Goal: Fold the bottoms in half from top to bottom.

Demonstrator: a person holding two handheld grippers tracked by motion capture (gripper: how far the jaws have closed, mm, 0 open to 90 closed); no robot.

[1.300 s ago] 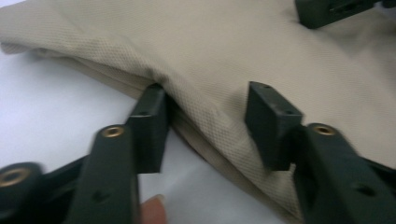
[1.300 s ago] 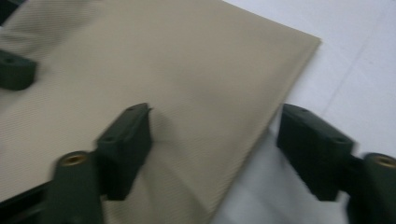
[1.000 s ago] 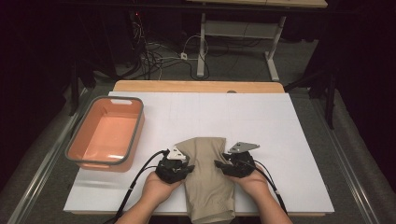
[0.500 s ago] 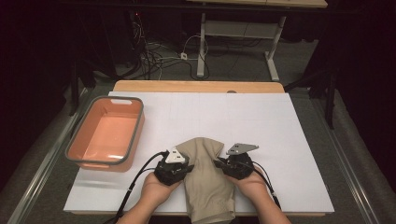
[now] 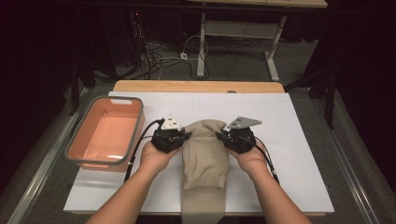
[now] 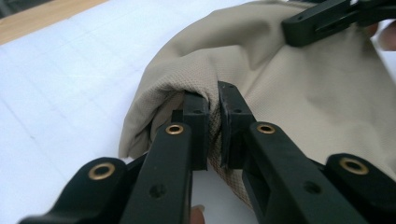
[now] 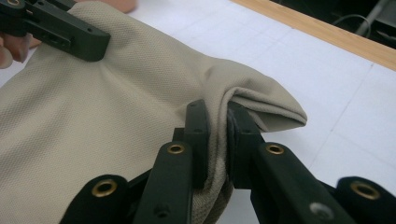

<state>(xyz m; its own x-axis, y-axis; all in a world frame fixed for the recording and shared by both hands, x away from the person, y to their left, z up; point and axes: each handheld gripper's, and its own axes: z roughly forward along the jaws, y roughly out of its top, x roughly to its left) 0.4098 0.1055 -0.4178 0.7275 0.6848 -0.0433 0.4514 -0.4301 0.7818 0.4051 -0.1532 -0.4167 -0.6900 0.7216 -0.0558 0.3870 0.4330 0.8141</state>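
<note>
I had two hand-held grippers, left (image 5: 183, 136) and right (image 5: 223, 136), each clamped on an edge of the one beige cloth (image 5: 204, 154); one orange bin (image 5: 106, 134) sat on the tabletop (image 5: 289, 140).

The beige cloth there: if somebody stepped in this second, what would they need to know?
Left gripper: shut on the beige cloth, pinching its left edge.
Right gripper: shut on its right edge.
Both jaws have just been closing on the fabric.
Cloth: on the white table, near end hanging over the front edge. Orange bin stands to the left, nothing visible inside.
Done: both edges gripped.
Left: probably folding the cloth.
</note>
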